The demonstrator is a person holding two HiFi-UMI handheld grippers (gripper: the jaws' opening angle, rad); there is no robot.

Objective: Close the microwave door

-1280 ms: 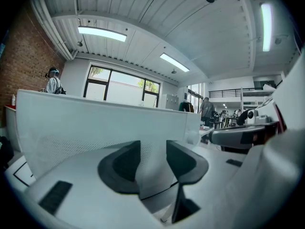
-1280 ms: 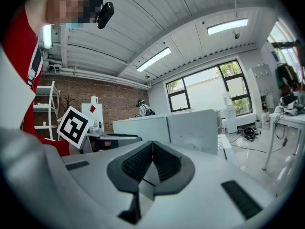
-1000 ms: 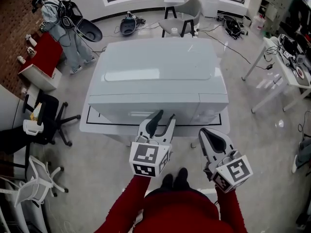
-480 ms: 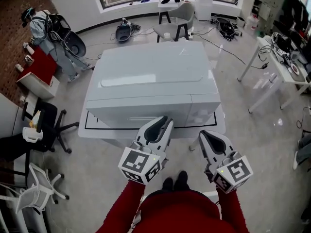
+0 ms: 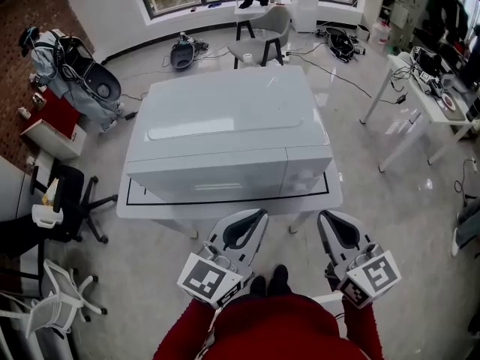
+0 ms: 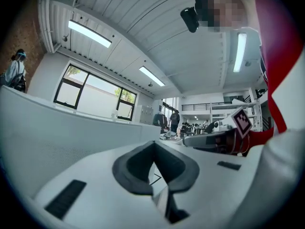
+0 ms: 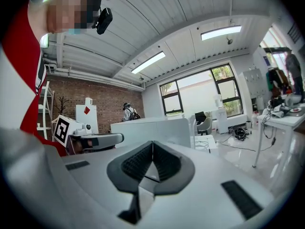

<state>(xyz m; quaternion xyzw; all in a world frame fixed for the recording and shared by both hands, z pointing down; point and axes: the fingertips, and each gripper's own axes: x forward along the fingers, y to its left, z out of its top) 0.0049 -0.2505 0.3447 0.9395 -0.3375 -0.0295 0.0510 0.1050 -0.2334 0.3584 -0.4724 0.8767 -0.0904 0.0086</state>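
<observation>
Standing on a white table (image 5: 150, 210) at mid-floor: microwave (image 5: 229, 137), large, white. Its door (image 5: 206, 177) takes up the near face from the left corner to about two thirds across. The control panel (image 5: 307, 167) fills the right end.

Door, long axis: left to right, square across the line along which both tools point.

Door, condition: flush with the panel beside it, no gap showing along its top edge. Judged already shut, so little or nothing of the task looks left to do.

Left gripper (image 5: 262, 214): on the near side of the table, apart from the door, with the table's near edge between them. Points level toward the far side, in line with the right part of the door. Jaws have just been closing and meet tip to tip, nothing between them.

Right gripper (image 5: 322, 217): just right of the left one, equally near the person, in line with the control panel. Jaws together, nothing held.

Bearing: the door lies on the far side of both tools, and the left gripper is the better lined up with it. A last press, if one were needed, would probably fall to the left gripper, pushing straight toward the far side
</observation>
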